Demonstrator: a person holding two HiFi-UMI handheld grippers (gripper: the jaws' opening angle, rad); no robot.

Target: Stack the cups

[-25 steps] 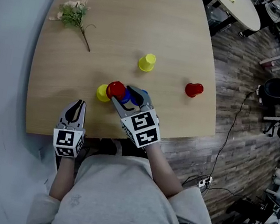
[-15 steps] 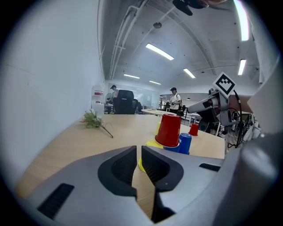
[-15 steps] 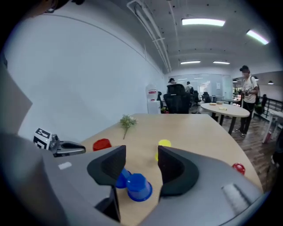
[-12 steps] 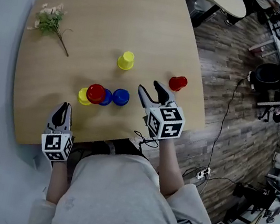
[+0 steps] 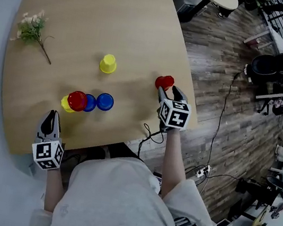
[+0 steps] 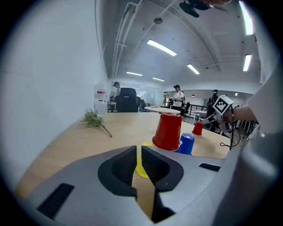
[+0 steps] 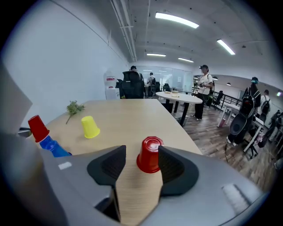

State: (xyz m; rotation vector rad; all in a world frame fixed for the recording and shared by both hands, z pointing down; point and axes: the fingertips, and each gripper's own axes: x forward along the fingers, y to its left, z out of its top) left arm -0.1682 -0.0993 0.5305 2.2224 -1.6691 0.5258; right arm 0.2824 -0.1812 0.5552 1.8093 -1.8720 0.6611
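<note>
Right gripper view shows the right gripper (image 7: 141, 152) with its jaws spread wide and an upturned red cup (image 7: 149, 154) standing between them. The cup is closer to the right-hand jaw, and I cannot tell whether that jaw touches it. This cup sits near the right edge of the wooden table (image 5: 135, 23). The left gripper (image 6: 138, 152) hovers at the table's near edge, its jaws drawn almost together, with only a slit between them and nothing in it. Just beyond it is a tight cluster: a yellow cup (image 5: 66, 105), a second red cup (image 5: 77, 100) and two blue cups (image 5: 105, 101). Another yellow cup (image 5: 108, 63) stands alone, mouth-down, toward the table's middle. A flower sprig (image 5: 32, 26) lies near the far left corner.
</note>
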